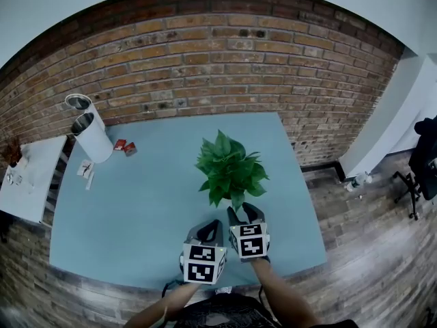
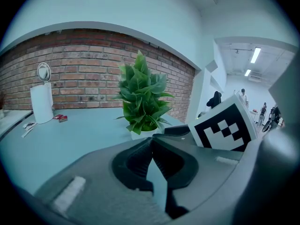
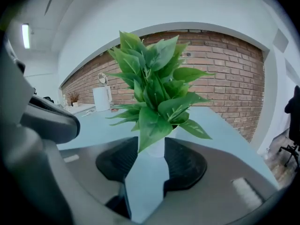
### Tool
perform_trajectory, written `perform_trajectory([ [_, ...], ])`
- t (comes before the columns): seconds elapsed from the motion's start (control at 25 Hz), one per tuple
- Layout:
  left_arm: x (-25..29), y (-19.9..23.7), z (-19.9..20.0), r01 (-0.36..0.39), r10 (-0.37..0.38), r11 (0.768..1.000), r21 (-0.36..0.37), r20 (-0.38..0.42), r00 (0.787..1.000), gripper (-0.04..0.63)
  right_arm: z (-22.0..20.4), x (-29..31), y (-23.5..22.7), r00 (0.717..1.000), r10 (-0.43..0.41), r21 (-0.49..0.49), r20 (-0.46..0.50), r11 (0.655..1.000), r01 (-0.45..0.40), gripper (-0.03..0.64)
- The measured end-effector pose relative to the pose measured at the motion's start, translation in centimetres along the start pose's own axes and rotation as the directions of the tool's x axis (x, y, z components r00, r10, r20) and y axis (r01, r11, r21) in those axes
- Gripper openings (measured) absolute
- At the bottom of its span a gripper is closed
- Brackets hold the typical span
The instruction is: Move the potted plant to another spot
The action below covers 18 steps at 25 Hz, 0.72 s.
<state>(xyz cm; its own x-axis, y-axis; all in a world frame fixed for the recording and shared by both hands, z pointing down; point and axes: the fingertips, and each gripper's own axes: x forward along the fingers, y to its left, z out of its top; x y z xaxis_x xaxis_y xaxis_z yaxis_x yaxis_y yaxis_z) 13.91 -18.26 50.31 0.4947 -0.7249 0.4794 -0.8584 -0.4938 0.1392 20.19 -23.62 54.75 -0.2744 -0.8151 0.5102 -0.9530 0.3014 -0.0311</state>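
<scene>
The potted plant (image 1: 229, 166) has broad green leaves and a small white pot, and it stands near the middle front of the blue table (image 1: 136, 210). My right gripper (image 1: 242, 212) is at its near side, under the leaves. In the right gripper view the white pot (image 3: 157, 150) sits between the fingertips of my right gripper (image 3: 153, 152), and both pads look pressed against its sides. My left gripper (image 1: 210, 225) hangs just left of it, apart from the plant (image 2: 140, 97). The jaws of my left gripper (image 2: 151, 139) meet at the tips with nothing between them.
A white cylindrical container (image 1: 92, 134) stands at the table's back left, with small red items (image 1: 125, 146) and papers (image 1: 85, 170) beside it. A white side table (image 1: 27, 176) is further left. A brick wall (image 1: 225, 60) runs behind, and a dark chair (image 1: 420, 169) stands at right.
</scene>
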Motion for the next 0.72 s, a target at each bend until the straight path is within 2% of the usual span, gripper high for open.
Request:
perform_trajectory([
  [0.28, -0.9, -0.7, -0.7, 0.007, -0.006, 1.0, -0.009, 0.004, 1.0, 0.0, 0.1, -2.8, 0.9, 0.999, 0.0, 0.001, 0.034, 1.0, 0.0, 0.093],
  [0.72, -2.9, -0.4, -1.5, -0.018, 0.018, 1.0, -0.013, 0.017, 1.0, -0.002, 0.3, -6.8, 3.9, 0.997, 0.022, 0.017, 0.067, 1.0, -0.023, 0.021],
])
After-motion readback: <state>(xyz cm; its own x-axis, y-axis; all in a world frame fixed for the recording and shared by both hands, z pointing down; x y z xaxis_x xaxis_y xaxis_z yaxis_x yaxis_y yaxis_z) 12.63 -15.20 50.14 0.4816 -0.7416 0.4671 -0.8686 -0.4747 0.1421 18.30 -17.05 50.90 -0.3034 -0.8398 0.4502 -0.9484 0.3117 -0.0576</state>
